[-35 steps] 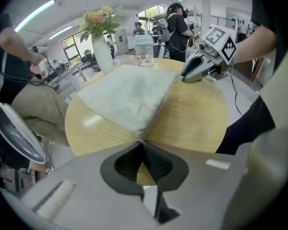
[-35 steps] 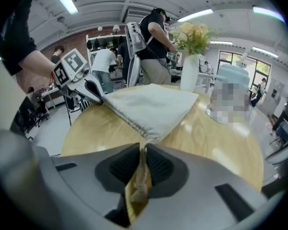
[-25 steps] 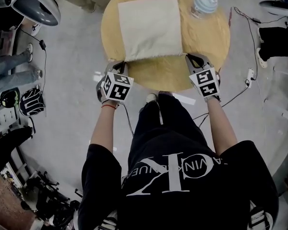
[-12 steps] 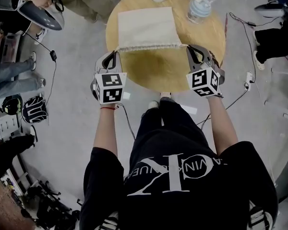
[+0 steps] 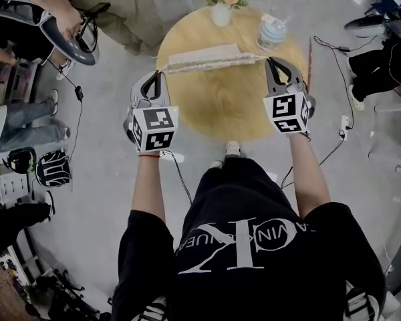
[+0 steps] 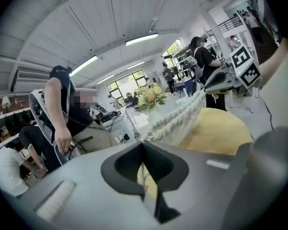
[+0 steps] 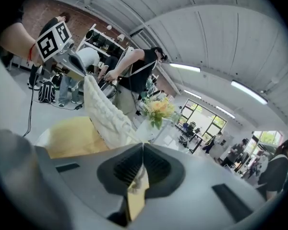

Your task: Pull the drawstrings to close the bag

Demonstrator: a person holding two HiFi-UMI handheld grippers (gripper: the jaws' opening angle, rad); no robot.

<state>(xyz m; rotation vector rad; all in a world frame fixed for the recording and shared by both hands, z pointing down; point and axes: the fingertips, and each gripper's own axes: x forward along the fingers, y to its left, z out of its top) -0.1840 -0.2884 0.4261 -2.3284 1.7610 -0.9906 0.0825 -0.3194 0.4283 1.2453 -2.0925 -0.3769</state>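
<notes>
The cream cloth bag (image 5: 207, 57) hangs stretched between my two grippers above the round wooden table (image 5: 227, 105), its mouth gathered into a narrow puckered band. My left gripper (image 5: 162, 74) is shut on the left drawstring (image 6: 140, 174) just off the bag's left end. My right gripper (image 5: 270, 60) is shut on the right drawstring (image 7: 140, 176) at the other end. In the left gripper view the ruched mouth (image 6: 180, 115) runs from my left gripper (image 6: 143, 145) toward the far right gripper (image 6: 233, 73). The right gripper view shows the bag (image 7: 105, 114) hanging beyond my right gripper (image 7: 143, 148).
A white vase of flowers (image 5: 220, 2) and a pale bottle (image 5: 272, 31) stand at the table's far edge. A seated person holding a device (image 5: 67, 32) is at the upper left. Cables and a power strip (image 5: 344, 119) lie on the floor to the right.
The bag lay flat on the table one second ago; both grippers have since risen and moved apart, lifting it and drawing its mouth into a tight gathered strip.
</notes>
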